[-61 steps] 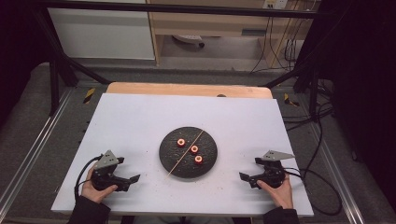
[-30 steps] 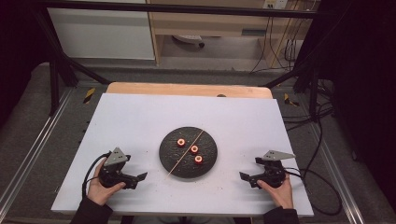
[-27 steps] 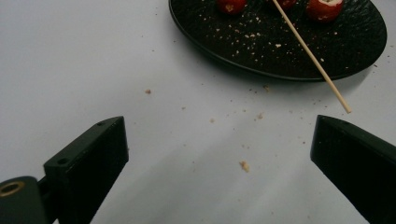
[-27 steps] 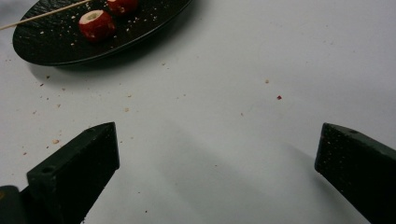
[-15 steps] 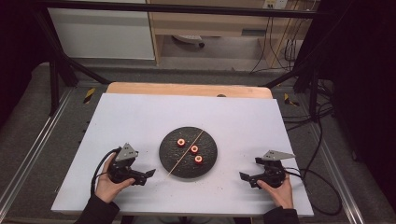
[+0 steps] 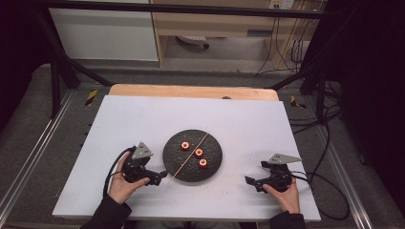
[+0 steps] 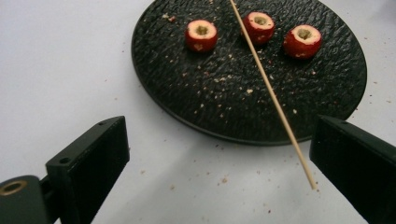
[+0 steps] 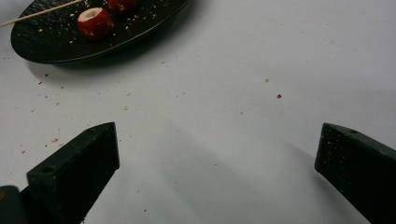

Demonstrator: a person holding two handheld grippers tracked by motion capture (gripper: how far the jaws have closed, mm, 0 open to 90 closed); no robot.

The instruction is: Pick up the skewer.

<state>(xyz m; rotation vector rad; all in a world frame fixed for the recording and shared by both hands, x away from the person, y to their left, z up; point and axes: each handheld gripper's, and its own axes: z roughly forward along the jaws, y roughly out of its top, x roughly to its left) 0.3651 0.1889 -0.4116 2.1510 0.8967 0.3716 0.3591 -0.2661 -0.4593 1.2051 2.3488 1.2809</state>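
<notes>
A round black plate (image 6: 212,164) lies in the middle of the white table (image 6: 143,119), with three cored red fruits (image 7: 201,35) on it. A thin wooden skewer (image 7: 273,100) rests across the plate, and its near end sticks out over the rim onto the table. My left gripper (image 6: 160,177) is open just left of the plate. In the left gripper view (image 7: 224,175) its jaws stand wide apart, with the skewer's tip near one of them. My right gripper (image 6: 252,182) is open at the front right, apart from the plate (image 8: 56,44).
Crumbs dot the table around the plate. A wooden board (image 6: 191,90) edges the table's far side. Cables (image 6: 325,183) trail from the right gripper off the table edge. Metal rails run along both sides.
My left gripper has moved right along the front of the table, from near the left edge up to the plate's left rim. The right gripper has stayed put.
</notes>
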